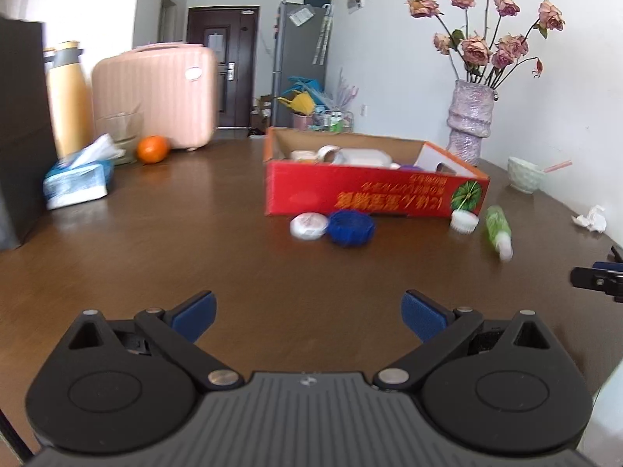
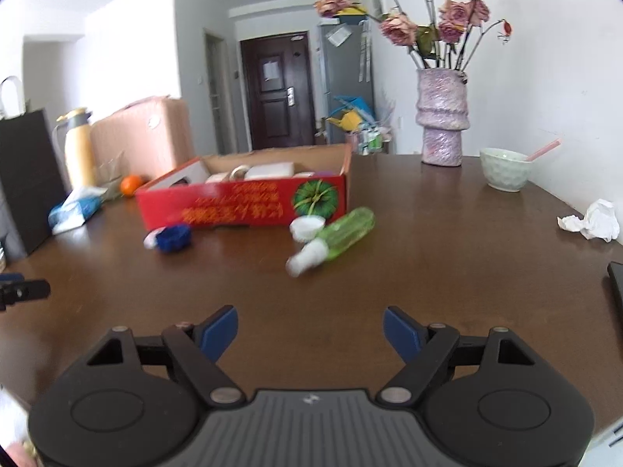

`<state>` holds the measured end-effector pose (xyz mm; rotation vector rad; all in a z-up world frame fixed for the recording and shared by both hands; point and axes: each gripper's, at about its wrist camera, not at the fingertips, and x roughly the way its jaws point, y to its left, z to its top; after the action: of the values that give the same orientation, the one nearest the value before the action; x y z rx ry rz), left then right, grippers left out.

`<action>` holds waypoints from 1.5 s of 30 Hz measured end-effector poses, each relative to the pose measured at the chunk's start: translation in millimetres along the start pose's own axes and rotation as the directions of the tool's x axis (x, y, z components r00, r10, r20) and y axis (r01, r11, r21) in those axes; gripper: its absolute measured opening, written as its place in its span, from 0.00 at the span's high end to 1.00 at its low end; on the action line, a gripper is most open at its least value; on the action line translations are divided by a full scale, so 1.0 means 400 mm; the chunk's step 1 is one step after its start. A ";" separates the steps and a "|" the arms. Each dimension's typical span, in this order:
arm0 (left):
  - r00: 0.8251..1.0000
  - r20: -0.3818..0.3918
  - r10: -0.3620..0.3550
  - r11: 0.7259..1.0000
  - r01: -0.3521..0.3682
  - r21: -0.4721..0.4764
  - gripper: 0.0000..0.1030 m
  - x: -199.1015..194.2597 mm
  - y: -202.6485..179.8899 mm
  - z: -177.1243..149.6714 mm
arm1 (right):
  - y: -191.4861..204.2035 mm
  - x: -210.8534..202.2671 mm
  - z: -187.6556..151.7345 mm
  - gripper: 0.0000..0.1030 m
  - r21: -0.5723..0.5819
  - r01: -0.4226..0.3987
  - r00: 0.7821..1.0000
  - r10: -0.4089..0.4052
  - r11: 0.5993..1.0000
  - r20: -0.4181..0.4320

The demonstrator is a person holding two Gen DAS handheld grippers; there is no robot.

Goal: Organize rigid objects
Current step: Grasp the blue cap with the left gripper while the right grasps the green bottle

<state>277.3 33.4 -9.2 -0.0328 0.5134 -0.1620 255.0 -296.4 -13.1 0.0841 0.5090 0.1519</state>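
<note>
A red cardboard box (image 1: pixel 373 194) (image 2: pixel 249 206) stands on the brown table and holds several pale items. In front of it lie a white round lid (image 1: pixel 308 226), a blue ridged lid (image 1: pixel 350 228) (image 2: pixel 174 236), a small white cap (image 1: pixel 464 221) (image 2: pixel 307 228) and a green bottle with a white cap (image 1: pixel 498 229) (image 2: pixel 335 239). My left gripper (image 1: pixel 308 317) stands open over bare table, well short of the lids. My right gripper (image 2: pixel 310 332) is open too, with nothing between its fingers, short of the green bottle.
A tissue pack (image 1: pixel 76 181), an orange (image 1: pixel 152 149), a pink suitcase (image 1: pixel 155 93) and a black bag (image 1: pixel 23 132) stand at the left. A vase of dried roses (image 2: pixel 442 116), a pale bowl (image 2: pixel 504 169) and crumpled paper (image 2: pixel 592 220) are at the right.
</note>
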 end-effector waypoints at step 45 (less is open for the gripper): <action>0.984 -0.122 -0.128 0.977 0.146 0.154 0.23 0.424 -0.159 0.127 | -0.065 0.437 0.160 0.69 -0.012 0.063 0.990 -0.064 0.998 -0.126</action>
<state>438.5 -57.4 -42.7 0.1010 0.6082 -0.3420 440.5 -296.0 -44.1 0.0506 0.6368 0.0977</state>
